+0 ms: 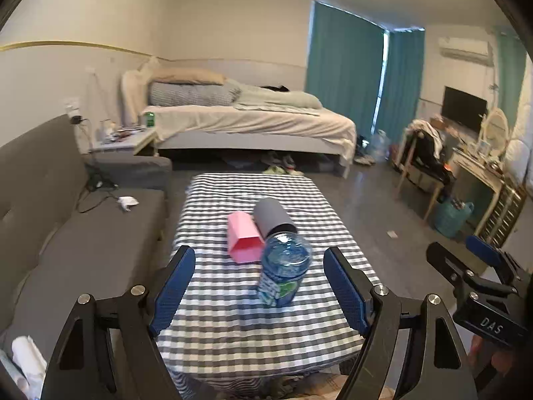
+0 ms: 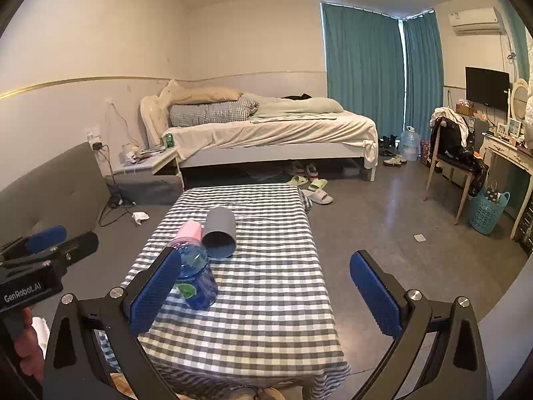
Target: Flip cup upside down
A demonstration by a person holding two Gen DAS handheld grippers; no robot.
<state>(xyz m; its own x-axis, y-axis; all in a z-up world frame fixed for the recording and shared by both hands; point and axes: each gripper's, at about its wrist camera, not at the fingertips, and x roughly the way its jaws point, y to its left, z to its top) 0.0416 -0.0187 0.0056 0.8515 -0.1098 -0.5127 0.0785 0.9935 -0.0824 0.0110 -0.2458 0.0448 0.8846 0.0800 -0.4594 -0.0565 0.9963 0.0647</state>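
Two cups lie on their sides on the checked table (image 1: 233,326). One is a pink angular cup (image 1: 245,236) and the other a grey round cup (image 1: 271,215), touching side by side. In the right wrist view the grey cup (image 2: 220,235) shows its open mouth toward me, with the pink cup (image 2: 190,231) left of it. My left gripper (image 1: 261,286) is open and empty, short of the cups. My right gripper (image 2: 266,290) is also open and empty, nearer the table's front. Each gripper shows in the other's view: right gripper (image 1: 466,256), left gripper (image 2: 63,243).
A clear blue bottle (image 1: 283,270) sits just in front of the cups, between them and my fingers; bottle (image 2: 196,276) is close to my right gripper's left finger. A grey sofa (image 1: 66,233) runs along the table's left side. Bare floor (image 2: 383,233) lies to the right.
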